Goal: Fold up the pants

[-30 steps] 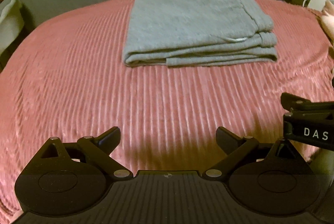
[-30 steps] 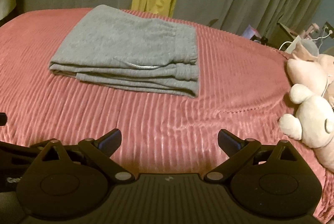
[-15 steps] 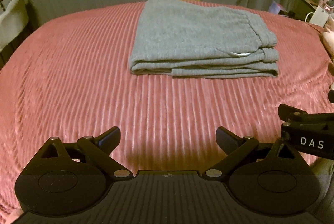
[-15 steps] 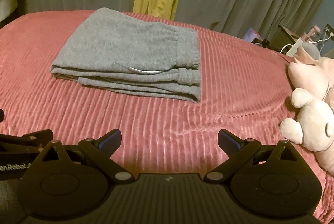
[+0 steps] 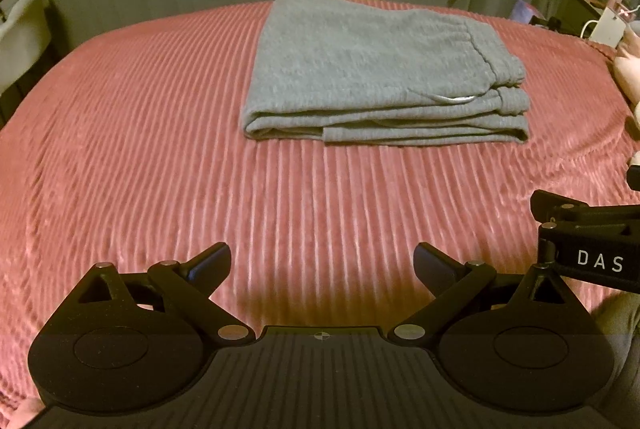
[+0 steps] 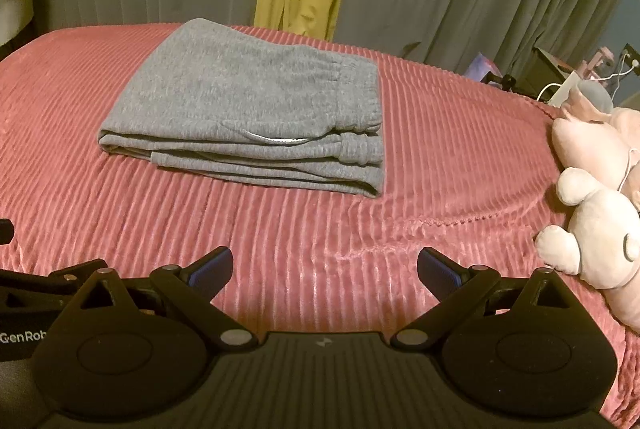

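**Pants folded; both grippers stood clear**

The grey pants [image 5: 380, 77] lay in a compact, layered rectangle on the pink ribbed bed [image 5: 140, 157], waistband to the right; the folding step looked complete. The left hand-held gripper [image 5: 322, 263] hung well short of the pants with jaws spread wide and nothing between them; the right hand-held gripper [image 6: 324, 269] was likewise parted and empty. Any next move would call only for smoothing or leaving it; no containers were in view; plush toys [image 6: 592, 229] sat at the bed's right edge.
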Demonstrator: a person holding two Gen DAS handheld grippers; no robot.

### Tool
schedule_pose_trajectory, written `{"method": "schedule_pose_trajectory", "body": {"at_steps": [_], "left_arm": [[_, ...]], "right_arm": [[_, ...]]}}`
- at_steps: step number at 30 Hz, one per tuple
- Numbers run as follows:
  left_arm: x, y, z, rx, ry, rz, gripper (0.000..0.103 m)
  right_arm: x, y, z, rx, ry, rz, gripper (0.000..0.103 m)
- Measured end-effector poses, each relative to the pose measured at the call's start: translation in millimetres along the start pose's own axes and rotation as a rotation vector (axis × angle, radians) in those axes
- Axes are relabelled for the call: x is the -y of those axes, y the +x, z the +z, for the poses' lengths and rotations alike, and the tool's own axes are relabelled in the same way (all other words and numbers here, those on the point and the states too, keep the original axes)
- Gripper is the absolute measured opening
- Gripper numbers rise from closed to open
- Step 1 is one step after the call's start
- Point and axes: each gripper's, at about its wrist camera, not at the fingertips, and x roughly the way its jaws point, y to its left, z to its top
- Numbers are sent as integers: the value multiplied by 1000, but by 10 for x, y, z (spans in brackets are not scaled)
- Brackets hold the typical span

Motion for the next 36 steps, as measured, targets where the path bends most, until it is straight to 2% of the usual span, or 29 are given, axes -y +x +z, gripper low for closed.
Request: {"method": "schedule_pose_trajectory", "body": {"at_steps": [36], "left_arm": [[9,7,-14,-10,4,-6,101]], "right_arm": [[6,0,4,-4,3,0,99]]}}
